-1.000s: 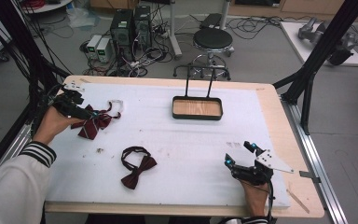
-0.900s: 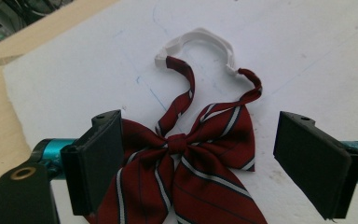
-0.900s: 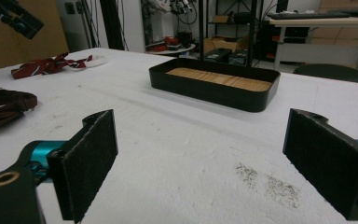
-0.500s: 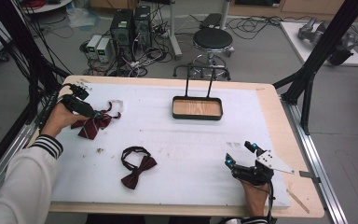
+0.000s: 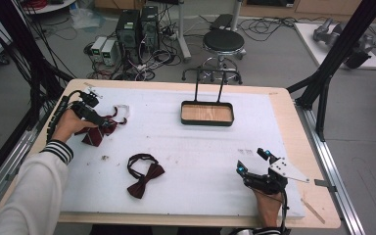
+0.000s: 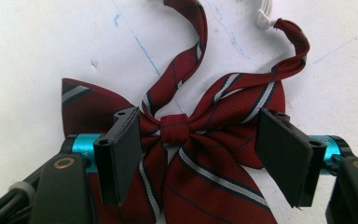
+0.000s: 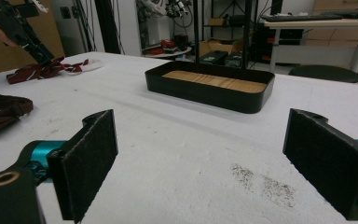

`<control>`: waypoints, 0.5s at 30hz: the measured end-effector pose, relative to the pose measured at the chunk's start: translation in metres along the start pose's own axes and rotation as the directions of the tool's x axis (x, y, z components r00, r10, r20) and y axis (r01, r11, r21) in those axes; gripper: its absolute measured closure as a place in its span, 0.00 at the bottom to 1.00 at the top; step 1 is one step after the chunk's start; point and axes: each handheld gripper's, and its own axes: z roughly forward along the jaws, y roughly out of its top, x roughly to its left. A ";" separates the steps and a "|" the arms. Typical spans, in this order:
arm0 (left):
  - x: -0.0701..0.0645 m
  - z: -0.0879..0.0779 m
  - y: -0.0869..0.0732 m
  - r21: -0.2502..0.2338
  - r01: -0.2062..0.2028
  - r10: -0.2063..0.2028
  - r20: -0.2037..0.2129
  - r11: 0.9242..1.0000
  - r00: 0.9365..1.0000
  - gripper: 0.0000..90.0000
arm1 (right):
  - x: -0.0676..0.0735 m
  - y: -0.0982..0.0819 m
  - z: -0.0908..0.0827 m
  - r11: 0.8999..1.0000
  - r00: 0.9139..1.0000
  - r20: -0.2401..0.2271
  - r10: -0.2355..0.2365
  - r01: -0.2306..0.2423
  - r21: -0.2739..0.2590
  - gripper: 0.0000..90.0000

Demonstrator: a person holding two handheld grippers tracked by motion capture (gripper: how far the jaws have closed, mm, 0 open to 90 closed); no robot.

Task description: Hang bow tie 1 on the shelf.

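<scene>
Jaws of the left gripper (image 6: 198,154) straddle the striped bow tie's (image 6: 205,154) knot, just been closing, pads not pressing it yet.
Right gripper (image 7: 200,168) sits spread wide over bare foam, nothing in it. Two bow ties total: the striped one far left, a plain dark bow tie (image 5: 144,175) mid-table. One wooden tray (image 5: 207,113) farther back.
</scene>
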 end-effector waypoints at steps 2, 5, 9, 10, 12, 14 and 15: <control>-0.001 0.003 0.000 0.025 0.000 0.001 -0.011 1.000 1.000 0.38 | 0.000 0.000 0.000 1.000 1.000 0.000 0.002 -0.002 0.001 0.10; -0.001 0.004 0.001 0.039 0.006 -0.005 -0.014 0.999 1.000 0.39 | 0.000 0.000 0.000 1.000 1.000 -0.001 0.002 -0.002 0.000 0.10; 0.000 0.006 0.001 0.038 0.022 -0.021 -0.023 0.999 1.000 0.41 | 0.000 0.000 0.000 1.000 1.000 -0.002 -0.007 0.007 -0.001 0.10; 0.000 0.006 0.001 0.038 0.022 -0.021 -0.023 0.999 1.000 0.42 | 0.000 0.000 0.000 1.000 1.000 -0.001 -0.005 0.005 -0.002 0.10; 0.001 0.006 0.001 0.041 0.035 -0.034 -0.024 0.999 0.999 0.42 | 0.000 0.000 0.000 1.000 1.000 -0.001 -0.003 0.003 -0.001 0.10; 0.002 0.007 0.001 0.040 0.039 -0.038 -0.026 0.998 0.999 0.44 | 0.000 0.000 0.000 1.000 1.000 -0.002 -0.003 0.003 -0.001 0.10; 0.002 0.007 0.002 0.038 0.045 -0.044 -0.025 0.998 0.999 0.45 | 0.000 0.000 0.000 1.000 1.000 -0.003 -0.003 0.003 0.000 0.10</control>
